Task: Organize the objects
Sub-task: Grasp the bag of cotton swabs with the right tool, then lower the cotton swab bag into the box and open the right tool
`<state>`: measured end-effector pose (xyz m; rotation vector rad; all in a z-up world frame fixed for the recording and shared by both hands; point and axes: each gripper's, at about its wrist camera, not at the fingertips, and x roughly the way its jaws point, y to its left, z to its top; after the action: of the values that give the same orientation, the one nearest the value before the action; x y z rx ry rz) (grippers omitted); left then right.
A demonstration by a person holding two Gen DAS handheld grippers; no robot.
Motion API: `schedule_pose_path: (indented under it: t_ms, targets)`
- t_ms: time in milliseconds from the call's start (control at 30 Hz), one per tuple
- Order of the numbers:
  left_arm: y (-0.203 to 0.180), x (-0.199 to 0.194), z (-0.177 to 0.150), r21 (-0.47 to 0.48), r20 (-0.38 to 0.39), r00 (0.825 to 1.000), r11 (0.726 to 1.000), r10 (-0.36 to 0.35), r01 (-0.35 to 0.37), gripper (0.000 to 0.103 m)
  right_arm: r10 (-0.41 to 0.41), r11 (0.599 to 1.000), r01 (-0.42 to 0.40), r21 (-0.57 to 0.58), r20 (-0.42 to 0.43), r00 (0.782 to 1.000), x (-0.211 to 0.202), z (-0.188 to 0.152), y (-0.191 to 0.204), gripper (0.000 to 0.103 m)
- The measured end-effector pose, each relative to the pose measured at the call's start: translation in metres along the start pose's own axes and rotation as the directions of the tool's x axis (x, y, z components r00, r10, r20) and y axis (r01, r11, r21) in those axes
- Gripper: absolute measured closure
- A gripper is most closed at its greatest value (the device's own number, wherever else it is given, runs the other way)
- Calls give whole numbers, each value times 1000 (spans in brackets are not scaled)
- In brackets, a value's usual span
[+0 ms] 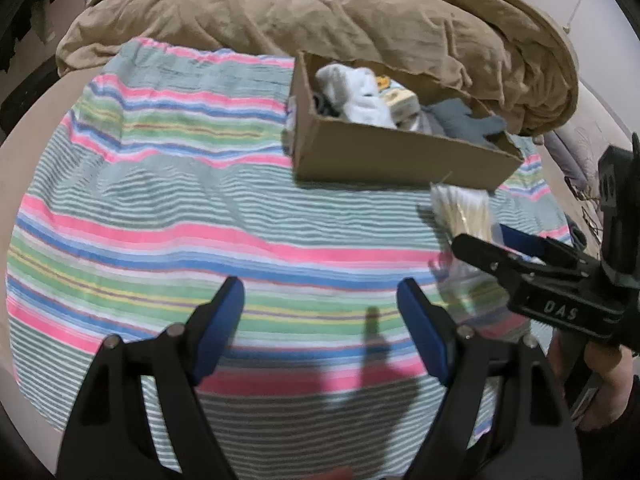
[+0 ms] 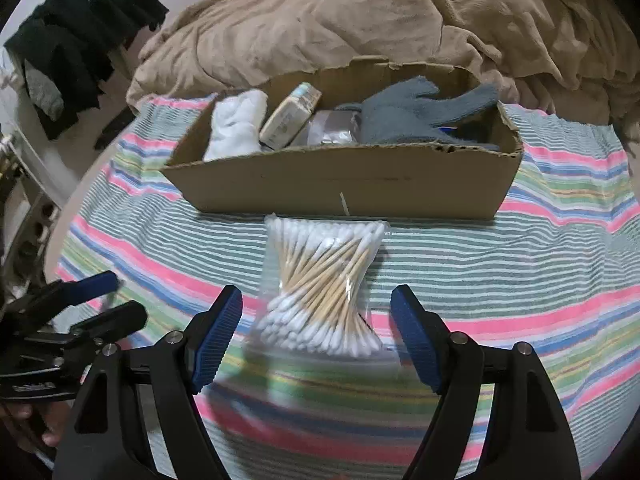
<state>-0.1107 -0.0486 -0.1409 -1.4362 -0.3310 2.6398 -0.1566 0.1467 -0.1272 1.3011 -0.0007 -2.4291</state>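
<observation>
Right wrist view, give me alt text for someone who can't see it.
A clear bag of cotton swabs lies on a striped cloth between the open right gripper fingers, ungrasped. Behind it sits a cardboard box holding a grey glove.

Corrugated cardboard box (image 2: pixel 340 182) matt; swab bag (image 2: pixel 320 292) glossy clear plastic; striped cloth (image 2: pixel 520 248) ribbed weave

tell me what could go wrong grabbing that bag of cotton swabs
1. The bag of cotton swabs is slippery clear plastic; the open right gripper may pinch only film and lose it.
2. The cardboard box sits close behind, so overreaching could shove it.
3. The striped cloth may bunch up in the grasp.
</observation>
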Motion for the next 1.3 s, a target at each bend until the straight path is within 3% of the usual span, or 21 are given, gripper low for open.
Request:
schedule_pose_path:
  t_ms: [67, 100, 133, 333, 833, 1300]
  targets:
    - [1, 3, -1, -2, -5, 1000, 1000, 1, -1, 23, -3, 1000, 3, -4, -9, 1000, 7, 0, 0, 25]
    - [1, 4, -2, -2, -7, 1000, 1000, 2, -2, 23, 1, 1000, -1, -4, -14, 1000, 10, -1, 0, 32]
    - [1, 4, -2, 0, -9, 1000, 1000, 3, -3, 23, 10, 1000, -10, -5, -18, 1000, 12, -1, -1, 46]
    - [-1, 3, -1, -2, -6, 1000, 1000, -3, 3, 23, 30, 999, -30, -23, 0, 1000, 5, -6, 0, 55]
    - [-18, -17, 19, 22, 51, 998, 999, -25, 24, 23, 15, 1000, -17, 13, 127, 992, -53, 14, -24, 55]
    - [-25, -24, 64, 45, 119, 993, 999, -27, 22, 23, -10, 999, 4, 33, 184, 983, -44, 65, -47, 55]
